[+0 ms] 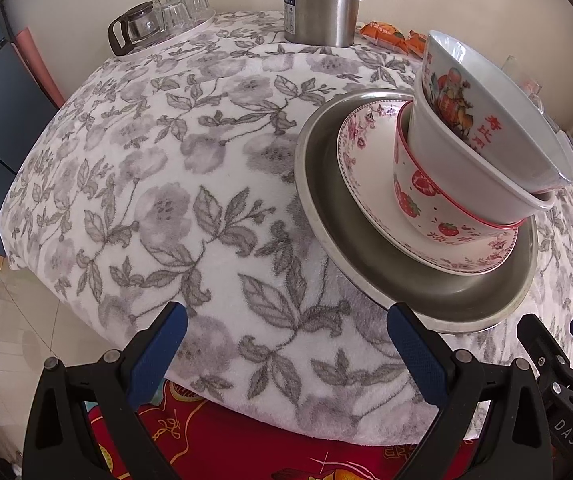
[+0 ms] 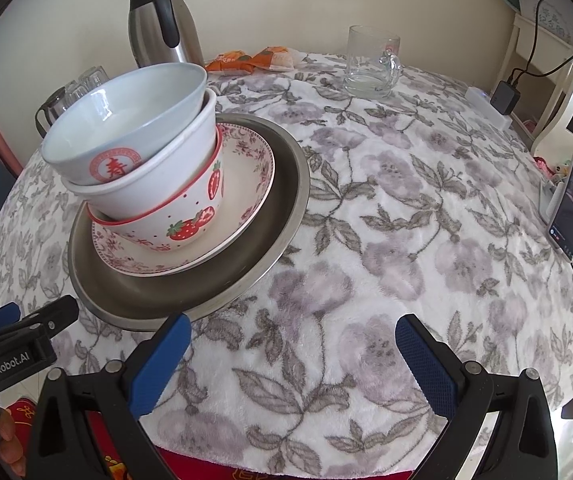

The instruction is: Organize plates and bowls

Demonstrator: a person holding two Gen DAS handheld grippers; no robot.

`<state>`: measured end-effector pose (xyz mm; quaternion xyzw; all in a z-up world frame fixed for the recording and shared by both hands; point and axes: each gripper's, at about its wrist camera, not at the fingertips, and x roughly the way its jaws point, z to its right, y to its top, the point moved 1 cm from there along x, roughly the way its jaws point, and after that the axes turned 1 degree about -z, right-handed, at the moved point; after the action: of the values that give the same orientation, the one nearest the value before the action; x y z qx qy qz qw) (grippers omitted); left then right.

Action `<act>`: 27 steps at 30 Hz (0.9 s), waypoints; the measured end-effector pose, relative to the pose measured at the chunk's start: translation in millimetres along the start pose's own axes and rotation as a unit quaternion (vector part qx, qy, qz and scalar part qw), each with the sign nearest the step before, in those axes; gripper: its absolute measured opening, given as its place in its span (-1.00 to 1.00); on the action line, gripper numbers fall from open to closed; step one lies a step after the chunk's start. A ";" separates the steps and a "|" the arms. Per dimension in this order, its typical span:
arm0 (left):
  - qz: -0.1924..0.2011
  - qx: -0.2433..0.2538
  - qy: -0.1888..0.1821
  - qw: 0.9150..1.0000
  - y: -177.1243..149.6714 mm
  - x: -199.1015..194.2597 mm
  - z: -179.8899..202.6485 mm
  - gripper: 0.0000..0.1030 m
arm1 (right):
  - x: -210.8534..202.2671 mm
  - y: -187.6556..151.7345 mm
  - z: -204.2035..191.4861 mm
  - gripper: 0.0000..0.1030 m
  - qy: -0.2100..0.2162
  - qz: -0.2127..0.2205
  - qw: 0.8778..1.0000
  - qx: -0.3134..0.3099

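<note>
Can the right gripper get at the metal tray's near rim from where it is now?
Probably yes. The right gripper is open, and the metal tray rim lies just ahead to its left with only bare cloth between; the left gripper sits close by.

I'm getting soft, even daylight and sharp focus on both feeds; faint shadows, mild glare on the steel kettle (image 2: 161, 20), and heavy fisheye bending with dark corners.
</note>
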<state>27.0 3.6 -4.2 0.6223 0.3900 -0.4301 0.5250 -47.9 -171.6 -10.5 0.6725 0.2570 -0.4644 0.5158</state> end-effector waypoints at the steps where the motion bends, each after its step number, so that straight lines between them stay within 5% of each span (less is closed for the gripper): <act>1: 0.000 0.000 -0.001 1.000 -0.1 0.2 -0.3 0.94 | 0.0 0.0 0.0 1.00 0.000 0.000 1.000 0.000; 27: -0.010 -0.012 -0.009 1.000 -0.1 4.3 -4.0 0.94 | 2.1 -1.1 1.5 1.00 -0.004 -0.008 1.000 0.001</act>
<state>28.8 7.7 -7.9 0.6080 0.3966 -0.4362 0.5317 -48.5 -172.8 -12.9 0.6692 0.2599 -0.4710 0.5126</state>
